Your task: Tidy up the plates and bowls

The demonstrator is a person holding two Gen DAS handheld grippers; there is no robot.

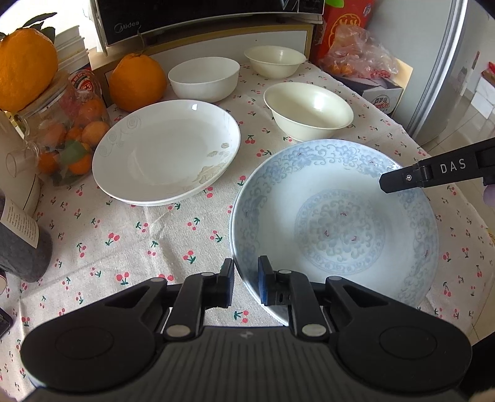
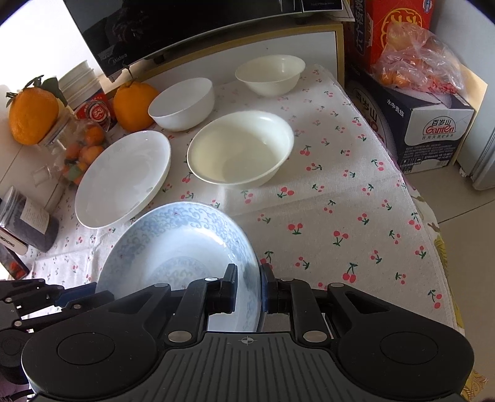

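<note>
L gripper (image 1: 246, 280) and R gripper (image 2: 249, 286) each clamp opposite rim edges of the blue-patterned plate (image 1: 334, 222) (two-point grip, presumably to keep it level), w/ white plate (image 1: 167, 151) ahead-left of L jaws and cream bowl (image 2: 241, 148) ahead of R jaws, likely stacking targets.

Both wrist cameras look steeply down along their claws, close over the bench (image 1: 130, 241): the left from the blue-patterned plate's (image 1: 337, 222) left rim, the right from its right rim. Both share the plate, bowls and microwave (image 2: 185, 27).
</note>
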